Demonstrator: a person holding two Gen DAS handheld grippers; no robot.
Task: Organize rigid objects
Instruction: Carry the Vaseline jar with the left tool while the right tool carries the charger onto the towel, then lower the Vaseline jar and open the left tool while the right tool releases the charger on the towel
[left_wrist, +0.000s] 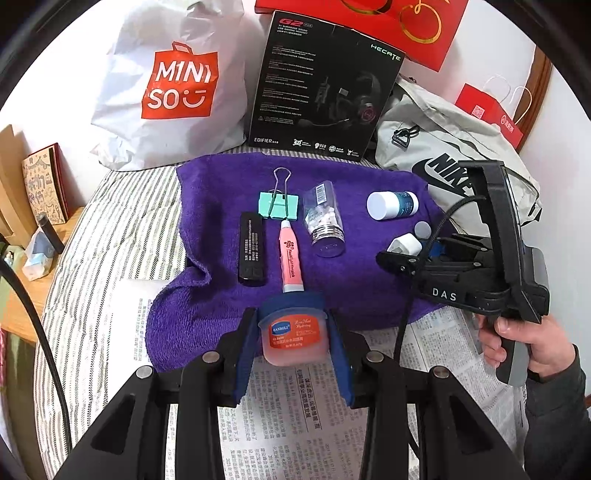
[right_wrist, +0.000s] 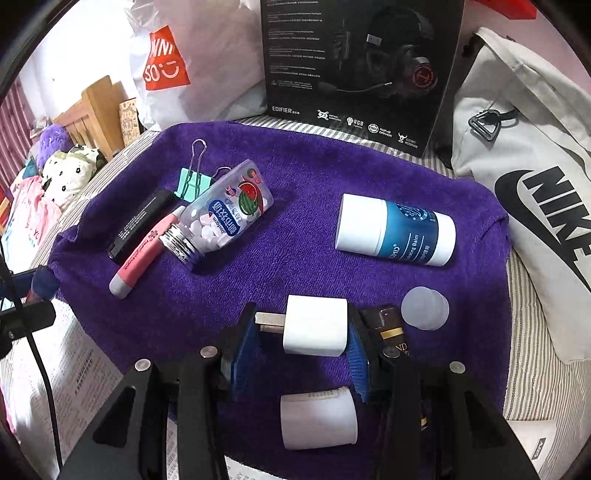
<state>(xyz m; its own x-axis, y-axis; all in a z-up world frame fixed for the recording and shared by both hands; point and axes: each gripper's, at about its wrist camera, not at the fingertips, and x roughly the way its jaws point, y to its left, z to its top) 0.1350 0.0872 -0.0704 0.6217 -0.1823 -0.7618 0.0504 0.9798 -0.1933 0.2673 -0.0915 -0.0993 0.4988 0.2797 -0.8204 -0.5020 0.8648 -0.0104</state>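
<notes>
My left gripper (left_wrist: 291, 321) is shut on a small pink lip balm jar (left_wrist: 293, 338) with a blue lid, held over the near edge of a purple towel (left_wrist: 221, 206). My right gripper (right_wrist: 301, 325) is shut on a white charger plug (right_wrist: 317, 326), its prongs against the left pad; the left wrist view shows this gripper (left_wrist: 410, 248) low over the towel's right side. On the towel lie a mint binder clip (left_wrist: 279, 205), a black bar (left_wrist: 252, 251), a pink tube (left_wrist: 291, 258), a clear mint bottle (left_wrist: 325, 221) and a white-and-blue balm stick (right_wrist: 395, 230).
A pale round disc (right_wrist: 424, 308), a dark gold-trimmed item (right_wrist: 391, 326) and a white cylinder (right_wrist: 318, 421) lie by my right gripper. A white Miniso bag (left_wrist: 177, 85), a black headset box (left_wrist: 325, 88) and a grey Nike bag (left_wrist: 443, 147) line the back. Newspaper (left_wrist: 295, 406) covers the striped bed.
</notes>
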